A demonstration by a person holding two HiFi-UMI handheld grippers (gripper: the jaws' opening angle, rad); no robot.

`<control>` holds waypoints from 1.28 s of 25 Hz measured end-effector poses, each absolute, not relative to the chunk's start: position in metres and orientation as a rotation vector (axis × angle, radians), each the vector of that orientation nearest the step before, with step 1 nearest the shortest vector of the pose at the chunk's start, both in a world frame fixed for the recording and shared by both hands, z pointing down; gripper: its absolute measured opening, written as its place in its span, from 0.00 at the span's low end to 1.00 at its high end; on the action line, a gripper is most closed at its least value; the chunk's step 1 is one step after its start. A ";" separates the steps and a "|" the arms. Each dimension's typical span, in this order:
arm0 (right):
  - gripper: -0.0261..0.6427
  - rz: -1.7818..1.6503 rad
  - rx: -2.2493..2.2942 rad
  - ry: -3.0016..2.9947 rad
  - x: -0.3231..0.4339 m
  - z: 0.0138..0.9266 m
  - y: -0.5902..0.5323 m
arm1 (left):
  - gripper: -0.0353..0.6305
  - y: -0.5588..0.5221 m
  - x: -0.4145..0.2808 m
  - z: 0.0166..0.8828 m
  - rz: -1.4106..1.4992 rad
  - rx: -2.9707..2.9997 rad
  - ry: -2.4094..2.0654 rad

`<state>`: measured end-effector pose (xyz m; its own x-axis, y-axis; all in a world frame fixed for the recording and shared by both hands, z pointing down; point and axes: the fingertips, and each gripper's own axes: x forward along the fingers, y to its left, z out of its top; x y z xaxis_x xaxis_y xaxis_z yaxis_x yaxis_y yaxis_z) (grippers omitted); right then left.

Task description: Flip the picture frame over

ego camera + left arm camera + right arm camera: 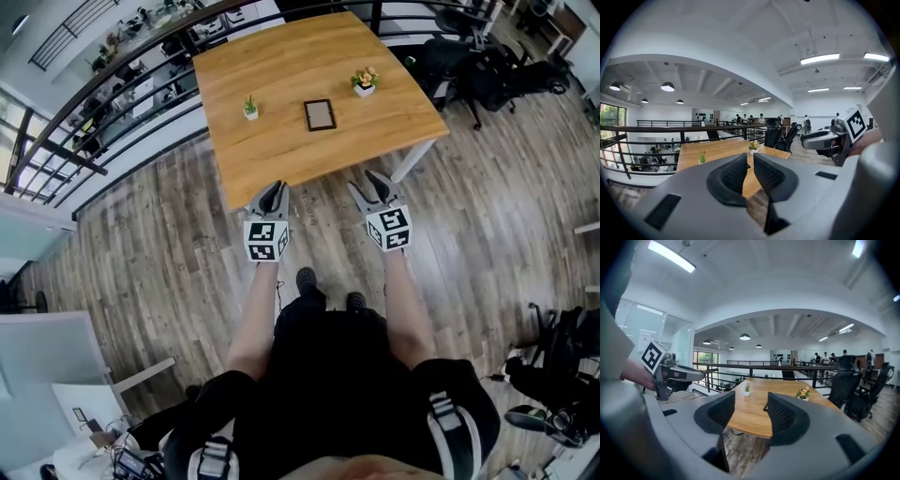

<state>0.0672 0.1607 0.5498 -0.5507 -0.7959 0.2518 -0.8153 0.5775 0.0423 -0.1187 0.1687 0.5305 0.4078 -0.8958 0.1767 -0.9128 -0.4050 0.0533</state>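
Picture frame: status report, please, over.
Left gripper shut, right gripper open, both empty, short of the table. Picture frame flat mid-table, untouched. Green plant and flower pot flank it, path clear.

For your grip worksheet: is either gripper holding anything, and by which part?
Nothing is held. The left gripper is shut on nothing, the right gripper open and empty; the picture frame lies untouched on the table.

The picture frame (320, 114) lies on the table (281, 66) between plant (250, 108), left, and flowers (364, 82), right.
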 end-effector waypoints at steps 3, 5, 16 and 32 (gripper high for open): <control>0.47 0.118 1.357 -2.549 0.062 0.555 0.149 | 0.25 0.154 -0.127 0.535 0.171 2.507 -1.610; 0.50 0.116 1.374 -2.533 0.060 0.558 0.142 | 0.28 0.145 -0.130 0.539 0.167 2.506 -1.598; 0.60 0.139 1.464 -2.475 0.040 0.564 0.105 | 0.40 0.099 -0.152 0.548 0.188 2.532 -1.534; 0.59 0.202 1.545 -2.425 0.033 0.580 0.088 | 0.40 0.067 -0.167 0.560 0.208 2.537 -1.464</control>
<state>0.0332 0.0876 0.5799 -0.4019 -0.8688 0.2893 -0.9047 0.4254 0.0209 -0.1671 0.0674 0.5601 0.4981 -0.8380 0.2228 -0.8669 -0.4870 0.1061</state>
